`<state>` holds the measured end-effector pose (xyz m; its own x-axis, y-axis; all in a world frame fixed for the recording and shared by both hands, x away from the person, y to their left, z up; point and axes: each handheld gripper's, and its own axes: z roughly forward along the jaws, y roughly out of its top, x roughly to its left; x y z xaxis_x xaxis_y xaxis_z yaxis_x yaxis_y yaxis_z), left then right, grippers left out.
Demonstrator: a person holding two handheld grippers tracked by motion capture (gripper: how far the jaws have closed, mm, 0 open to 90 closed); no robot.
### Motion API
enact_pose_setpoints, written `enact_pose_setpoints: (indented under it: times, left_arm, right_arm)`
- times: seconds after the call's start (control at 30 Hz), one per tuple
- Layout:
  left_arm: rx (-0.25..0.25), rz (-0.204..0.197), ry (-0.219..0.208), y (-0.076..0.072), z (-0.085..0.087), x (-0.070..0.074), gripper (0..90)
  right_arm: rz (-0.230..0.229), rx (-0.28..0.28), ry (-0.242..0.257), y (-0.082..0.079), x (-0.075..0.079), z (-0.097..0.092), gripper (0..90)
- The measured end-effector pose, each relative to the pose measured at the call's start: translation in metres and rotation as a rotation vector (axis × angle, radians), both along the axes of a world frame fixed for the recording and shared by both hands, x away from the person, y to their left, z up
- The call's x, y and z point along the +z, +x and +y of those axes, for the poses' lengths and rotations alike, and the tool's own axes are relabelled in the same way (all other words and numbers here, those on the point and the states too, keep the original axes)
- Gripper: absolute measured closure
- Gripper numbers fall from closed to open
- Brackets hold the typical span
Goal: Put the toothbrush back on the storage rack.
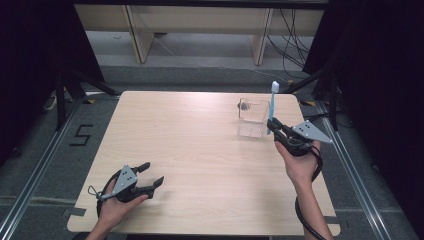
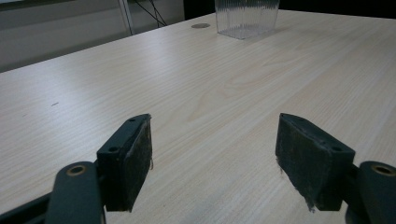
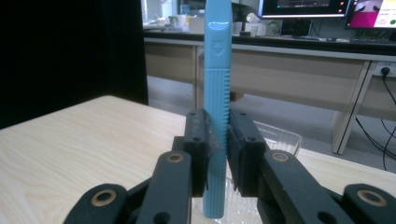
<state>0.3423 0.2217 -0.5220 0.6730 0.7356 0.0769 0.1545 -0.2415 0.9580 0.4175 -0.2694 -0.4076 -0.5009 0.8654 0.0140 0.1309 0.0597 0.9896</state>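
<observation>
A light blue toothbrush stands upright with its white head on top, pinched by its handle in my right gripper just right of a clear ribbed plastic cup at the table's far right. In the right gripper view the ribbed blue handle rises between the two black pads, which press on it, and the cup's rim lies just behind and below. My left gripper rests near the front left of the table, jaws wide apart with nothing between its pads. The cup stands far ahead of it.
The pale wooden table has a small round grey cap set in its top behind the cup. Wooden desk legs and cables lie beyond the far edge. Black curtains flank both sides.
</observation>
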Motion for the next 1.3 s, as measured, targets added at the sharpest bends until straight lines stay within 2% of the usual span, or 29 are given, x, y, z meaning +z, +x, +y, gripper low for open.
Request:
enact_pose_setpoints:
  times: [0.03,0.07,0.1,0.13,0.17,0.23,0.27,0.37,0.43,0.47,0.5,0.63,0.73,0.8,0.83,0.93,0.97,1.03,1.1,1.17,1.3]
  left_arm:
    - [0.0,0.0,0.0,0.0,0.0,0.0,26.9]
    - [-0.001,-0.001,-0.001,0.0,0.0,0.0,26.9]
    - [-0.001,-0.001,-0.001,0.0,0.0,0.0,27.0]
    - [0.0,-0.002,-0.001,0.0,0.0,0.0,27.0]
    - [0.0,-0.002,-0.001,0.0,0.0,0.0,27.0]
    - [-0.001,-0.002,-0.002,0.0,0.0,0.0,27.0]
    - [-0.001,-0.002,-0.002,0.0,0.0,0.0,27.0]
    - [-0.002,-0.002,-0.001,0.0,0.0,0.0,27.1]
    - [-0.002,-0.002,-0.002,0.0,0.0,0.0,27.1]
    - [-0.002,-0.002,-0.002,0.0,0.0,0.0,27.1]
    - [-0.003,-0.003,-0.002,0.0,0.0,0.0,27.2]
    - [-0.002,-0.001,-0.004,0.0,0.0,0.0,27.1]
    - [-0.003,-0.002,-0.003,0.0,0.0,0.0,27.1]
    - [-0.002,-0.001,-0.004,0.0,0.0,0.0,27.1]
    - [-0.003,-0.002,-0.004,0.0,0.0,0.0,27.1]
    - [-0.002,-0.002,-0.006,0.0,0.0,0.0,27.2]
    - [-0.003,-0.001,-0.006,0.0,0.0,0.0,27.1]
    - [-0.002,-0.001,-0.005,0.0,0.0,0.0,27.1]
    - [-0.003,-0.002,-0.006,0.0,0.0,0.0,27.2]
    - [-0.002,-0.001,-0.007,0.0,0.0,0.0,27.1]
    - [-0.003,-0.003,-0.006,0.0,0.001,0.0,27.2]
  right_arm:
    - [-0.018,0.003,0.01,0.002,0.0,0.0,79.1]
    - [-0.012,-0.012,0.028,0.002,0.0,0.001,79.1]
    - [-0.022,-0.009,0.022,0.004,0.001,0.001,79.1]
    - [-0.009,-0.023,0.039,0.004,0.002,0.002,79.1]
    - [-0.034,-0.026,0.027,0.007,0.002,0.002,79.1]
    - [-0.037,-0.041,0.038,0.009,0.003,0.004,79.1]
    - [-0.056,-0.041,0.034,0.011,0.003,0.004,79.0]
    - [-0.055,-0.053,0.055,0.015,0.003,0.009,79.1]
    - [-0.061,-0.053,0.04,0.018,0.003,0.01,79.1]
    - [-0.078,-0.06,0.038,0.02,0.002,0.01,79.1]
    - [-0.06,-0.061,0.059,0.021,0.001,0.013,79.1]
    - [-0.072,-0.076,0.076,0.025,0.001,0.015,79.1]
    - [-0.08,-0.079,0.069,0.028,0.002,0.015,79.0]
    - [-0.089,-0.093,0.082,0.031,0.002,0.016,79.1]
    - [-0.083,-0.099,0.065,0.032,0.003,0.015,79.1]
    - [-0.103,-0.116,0.078,0.036,0.003,0.015,79.1]
    - [-0.084,-0.113,0.074,0.036,0.003,0.014,79.1]
    - [-0.091,-0.122,0.073,0.037,0.003,0.014,79.1]
    - [-0.09,-0.128,0.092,0.041,0.0,0.016,79.1]
    - [-0.101,-0.129,0.08,0.043,0.0,0.015,79.0]
    - [-0.089,-0.145,0.082,0.048,-0.004,0.014,79.1]
